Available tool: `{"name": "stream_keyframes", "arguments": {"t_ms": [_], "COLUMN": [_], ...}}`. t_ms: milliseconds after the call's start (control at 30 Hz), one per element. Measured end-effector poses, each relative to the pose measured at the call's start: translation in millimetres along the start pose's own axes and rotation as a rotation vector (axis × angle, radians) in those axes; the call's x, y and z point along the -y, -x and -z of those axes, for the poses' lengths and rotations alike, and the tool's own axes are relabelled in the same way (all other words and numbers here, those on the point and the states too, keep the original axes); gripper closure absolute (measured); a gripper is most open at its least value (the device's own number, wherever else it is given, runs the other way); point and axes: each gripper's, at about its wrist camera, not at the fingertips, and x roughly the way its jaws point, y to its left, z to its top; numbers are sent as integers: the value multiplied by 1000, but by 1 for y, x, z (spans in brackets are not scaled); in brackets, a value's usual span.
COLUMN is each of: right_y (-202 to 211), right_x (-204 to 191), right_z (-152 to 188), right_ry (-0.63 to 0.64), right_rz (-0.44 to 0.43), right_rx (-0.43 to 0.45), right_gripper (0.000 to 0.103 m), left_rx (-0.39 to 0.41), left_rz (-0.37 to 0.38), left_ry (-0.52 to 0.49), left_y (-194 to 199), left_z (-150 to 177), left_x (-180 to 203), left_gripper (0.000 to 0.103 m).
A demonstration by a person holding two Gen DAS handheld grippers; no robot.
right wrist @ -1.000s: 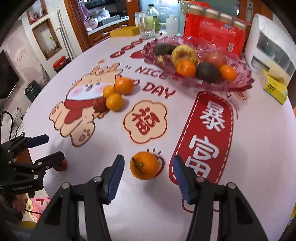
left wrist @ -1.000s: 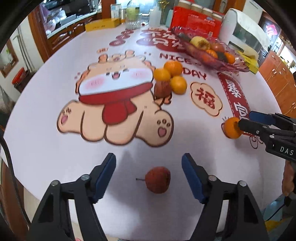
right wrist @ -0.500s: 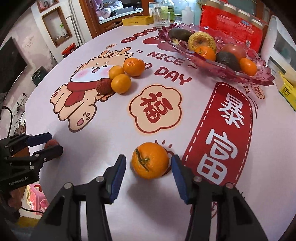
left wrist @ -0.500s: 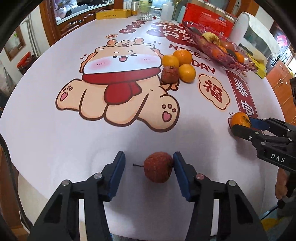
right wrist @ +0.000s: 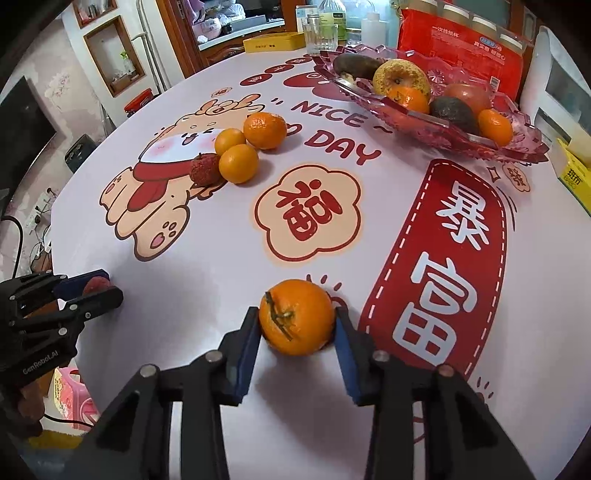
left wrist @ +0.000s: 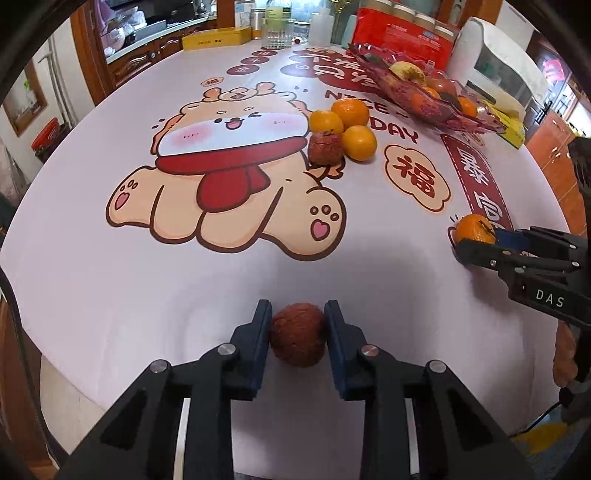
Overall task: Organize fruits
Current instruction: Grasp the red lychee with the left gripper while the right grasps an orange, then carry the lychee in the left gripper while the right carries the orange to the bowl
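Note:
My left gripper (left wrist: pixel 297 325) is shut on a red lychee (left wrist: pixel 297 339) near the table's front edge; it also shows in the right wrist view (right wrist: pixel 96 285). My right gripper (right wrist: pixel 297 326) is shut on an orange tangerine (right wrist: pixel 296 322), which rests on the printed tablecloth; it shows at the right in the left wrist view (left wrist: pixel 474 229). Three tangerines (right wrist: pixel 238 168) and a second lychee (right wrist: pixel 204 169) sit grouped mid-table. A pink glass fruit dish (right wrist: pixel 517 147) with several fruits stands at the back right.
A red package (right wrist: pixel 461 40), bottles and a glass (right wrist: pixel 317 29) stand at the far edge. A yellow box (right wrist: pixel 273 41) lies at the back left. A yellow carton (right wrist: pixel 574 173) and a white appliance (left wrist: pixel 495 62) are on the right.
Both grippers have moved forward and closed: the left onto the lychee, the right onto the tangerine. The lychee has turned so its stem no longer shows.

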Motion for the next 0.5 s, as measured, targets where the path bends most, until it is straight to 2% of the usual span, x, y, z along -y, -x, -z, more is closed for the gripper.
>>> {"name": "stream_keyframes", "arguments": {"t_ms": [267,500], "right_y": [6,50], "right_x": [-6,-17], "right_z": [-2,-15], "right_ry": [-14,-9], "right_rz": [12,19], "right_rx": [-27,70], "right_gripper": [65,65], "left_rx": [-29,13], "left_rz": [7,-1], "left_ry": [-59,-171], "left_y": [3,34], "left_z": [-11,-47], "left_x": [7,26], "left_gripper": [77,77]}}
